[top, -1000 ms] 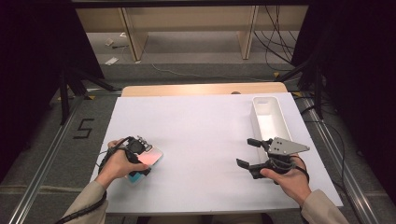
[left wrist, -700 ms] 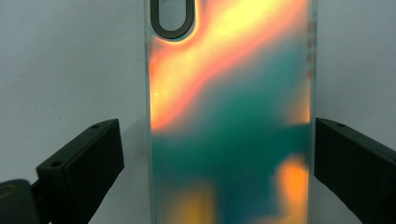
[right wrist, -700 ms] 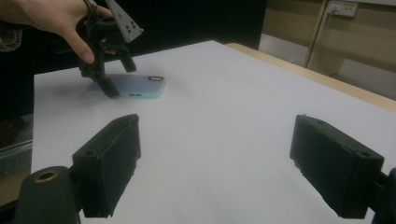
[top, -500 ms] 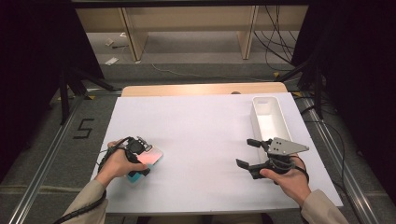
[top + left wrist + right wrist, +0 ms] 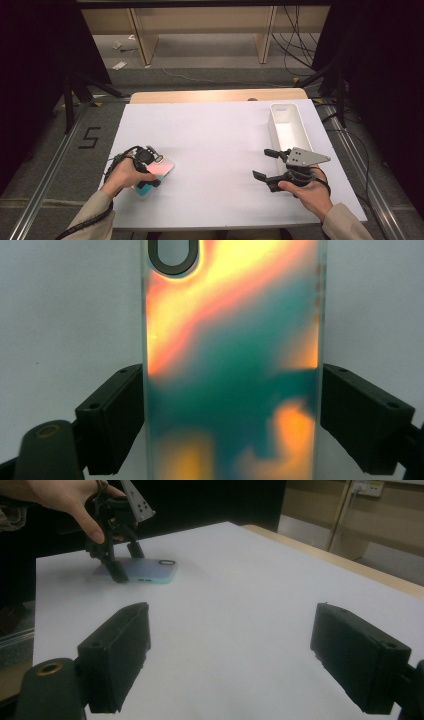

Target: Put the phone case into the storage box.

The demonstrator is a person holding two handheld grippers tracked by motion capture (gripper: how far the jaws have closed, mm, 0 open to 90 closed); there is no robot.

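A phone case [image 5: 162, 168] with an iridescent pink, orange and teal back lies flat on the white table sheet [image 5: 215, 140] at the near left. My left gripper [image 5: 156, 172] stands over it, one jaw touching each long edge, so it is shut on the case. The left gripper view shows the case [image 5: 230, 365] spanning the gap between the two black jaws, its camera cut-out at the far end. My right gripper [image 5: 261, 163] hovers open at the near right, nothing between its jaws. In the right gripper view the case [image 5: 150, 570] and the left gripper [image 5: 127, 564] sit far across the sheet.
A long white tray [image 5: 273, 127] stands at the right side of the sheet, beyond my right gripper. A strip of wooden tabletop [image 5: 215, 96] shows behind the sheet. Black cloth, cables and shelving legs surround the table.
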